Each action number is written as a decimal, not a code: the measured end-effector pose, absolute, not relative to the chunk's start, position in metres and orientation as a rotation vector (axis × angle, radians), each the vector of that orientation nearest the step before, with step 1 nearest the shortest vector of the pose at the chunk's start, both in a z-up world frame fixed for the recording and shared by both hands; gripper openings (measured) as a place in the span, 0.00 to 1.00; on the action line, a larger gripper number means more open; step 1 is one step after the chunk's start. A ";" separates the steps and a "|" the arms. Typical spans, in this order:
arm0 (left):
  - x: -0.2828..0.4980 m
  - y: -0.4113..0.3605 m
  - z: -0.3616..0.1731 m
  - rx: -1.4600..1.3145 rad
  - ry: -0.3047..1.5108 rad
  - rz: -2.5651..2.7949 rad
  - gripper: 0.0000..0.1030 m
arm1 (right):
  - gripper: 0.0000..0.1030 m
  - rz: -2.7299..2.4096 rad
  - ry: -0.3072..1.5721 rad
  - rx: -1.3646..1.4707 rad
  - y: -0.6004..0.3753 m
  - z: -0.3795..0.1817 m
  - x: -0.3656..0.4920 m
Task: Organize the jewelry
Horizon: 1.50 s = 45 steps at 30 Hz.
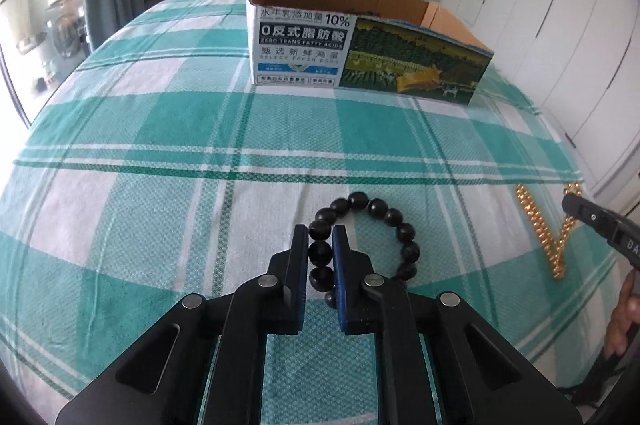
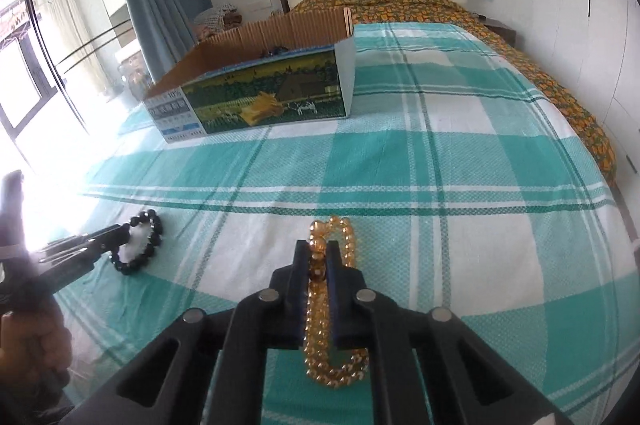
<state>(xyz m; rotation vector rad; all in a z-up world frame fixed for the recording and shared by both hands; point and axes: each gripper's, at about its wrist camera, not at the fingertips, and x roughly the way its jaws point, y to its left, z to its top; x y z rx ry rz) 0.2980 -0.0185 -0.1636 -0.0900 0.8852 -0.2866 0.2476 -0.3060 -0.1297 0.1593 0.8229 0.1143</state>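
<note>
On the left, your left gripper [image 1: 321, 237] is clamped on the dark bead bracelet [image 1: 374, 237]: two or three beads sit squeezed between the jaws, while the rest of the loop lies on the green-and-white checked bedspread [image 1: 160, 153]. Whether any of it is off the cloth, I can't tell.

Moving right, your right gripper [image 2: 319, 253] is closed on the gold bead bracelet [image 2: 332, 305], one strand pinched between the jaws, the loop running from just past the tips back under the gripper.

So both pieces are gripped and neither is put away. The open cardboard box [image 1: 368, 53] stands well apart, further up the bed, and I'd judge that's where they belong. The carry and the drop are still ahead of you.

Now the views. The left wrist camera shows the bead pinch close up and the box's printed front, but not its floor; it catches the right gripper only as a tip at the frame's right edge, with the gold bracelet lying in a V. The right wrist camera looks over the box rim and shows something small and dark already inside [image 2: 276, 51], too small to name. It also shows your left hand [image 2: 32, 341].
</note>
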 end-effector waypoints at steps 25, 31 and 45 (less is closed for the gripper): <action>0.280 -0.001 -0.042 -0.245 0.733 -0.446 0.10 | 0.08 0.268 0.597 0.240 -0.302 -0.009 0.213; 0.282 -0.004 -0.021 -0.234 0.709 -0.481 0.10 | 0.08 0.298 0.564 0.217 -0.291 0.008 0.213; 0.341 -0.011 0.030 -0.207 0.695 -0.531 0.10 | 0.08 0.416 0.545 0.146 -0.282 0.054 0.274</action>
